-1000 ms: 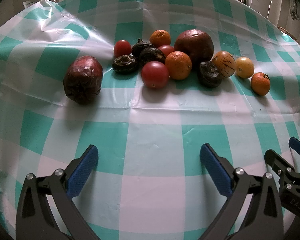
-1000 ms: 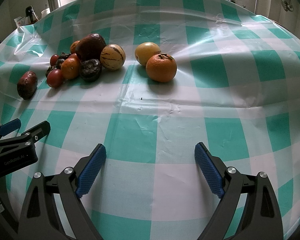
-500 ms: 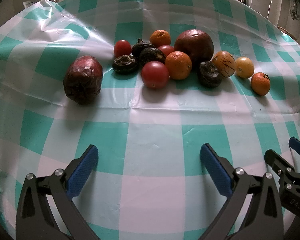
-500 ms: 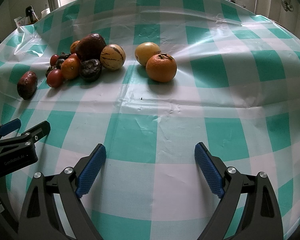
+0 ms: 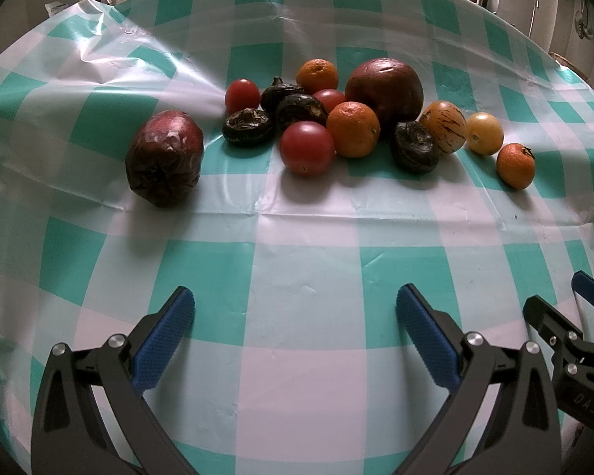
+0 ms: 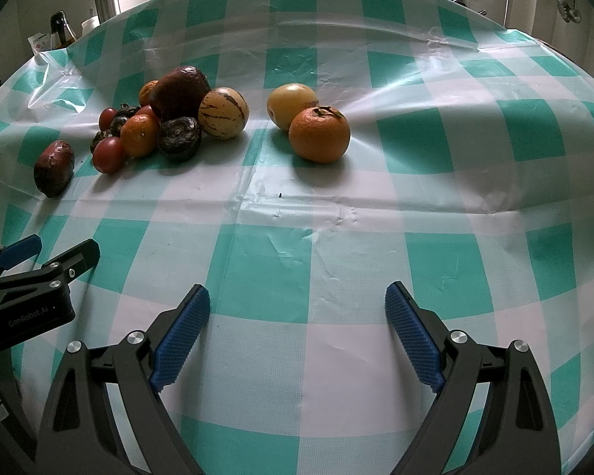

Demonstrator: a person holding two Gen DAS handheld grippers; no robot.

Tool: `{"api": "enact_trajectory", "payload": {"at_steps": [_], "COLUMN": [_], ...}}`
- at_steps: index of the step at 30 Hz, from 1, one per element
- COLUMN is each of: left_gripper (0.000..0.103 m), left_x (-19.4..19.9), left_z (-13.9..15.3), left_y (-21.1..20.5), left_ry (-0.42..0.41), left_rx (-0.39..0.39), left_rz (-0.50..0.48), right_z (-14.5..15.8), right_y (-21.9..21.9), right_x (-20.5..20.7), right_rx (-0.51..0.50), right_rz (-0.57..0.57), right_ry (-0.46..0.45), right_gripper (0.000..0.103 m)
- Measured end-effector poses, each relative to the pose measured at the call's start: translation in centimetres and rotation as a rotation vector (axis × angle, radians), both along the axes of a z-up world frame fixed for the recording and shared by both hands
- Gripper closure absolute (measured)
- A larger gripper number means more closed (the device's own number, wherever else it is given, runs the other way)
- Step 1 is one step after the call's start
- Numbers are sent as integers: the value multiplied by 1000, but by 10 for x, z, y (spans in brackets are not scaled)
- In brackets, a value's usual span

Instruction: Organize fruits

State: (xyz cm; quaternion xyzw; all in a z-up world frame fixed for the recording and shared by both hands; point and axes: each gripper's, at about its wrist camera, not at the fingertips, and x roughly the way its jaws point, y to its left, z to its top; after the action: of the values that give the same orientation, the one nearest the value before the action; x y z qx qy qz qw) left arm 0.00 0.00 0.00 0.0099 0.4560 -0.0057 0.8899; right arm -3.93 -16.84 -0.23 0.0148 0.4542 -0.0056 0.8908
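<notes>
Jaws of both grippers spread wide, empty.

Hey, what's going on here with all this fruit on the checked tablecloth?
A person holds two black grippers with blue-padded fingers over a teal-and-white checked tablecloth. The left gripper and right gripper are both open and empty, well short of the fruit. Nothing is sorted yet: small red tomatoes, oranges and dark wrinkled fruits sit bunched together, a wrinkled dark red fruit lies apart on the left, and a stemmed orange mandarin sits on the right.
</notes>
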Motion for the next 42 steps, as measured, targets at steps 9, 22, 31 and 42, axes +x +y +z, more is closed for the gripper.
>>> {"api": "enact_trajectory", "payload": {"at_steps": [9, 22, 31, 42], "left_gripper": [1, 1, 2, 47], "left_x": [0, 2, 42, 74], "left_z": [0, 2, 8, 11], "left_y": [0, 21, 83, 91], "left_ry": [0, 4, -43, -63], "left_rx": [1, -65, -131, -68], "left_rz": [0, -82, -24, -15], "right_z": [0, -1, -3, -1], "right_y": [-2, -35, -45, -31], "right_x": [0, 38, 106, 119], "right_rx": [0, 65, 77, 66], "right_rz": [0, -65, -94, -49], "right_ry": [0, -22, -25, -49], "right_gripper": [15, 16, 23, 58]}}
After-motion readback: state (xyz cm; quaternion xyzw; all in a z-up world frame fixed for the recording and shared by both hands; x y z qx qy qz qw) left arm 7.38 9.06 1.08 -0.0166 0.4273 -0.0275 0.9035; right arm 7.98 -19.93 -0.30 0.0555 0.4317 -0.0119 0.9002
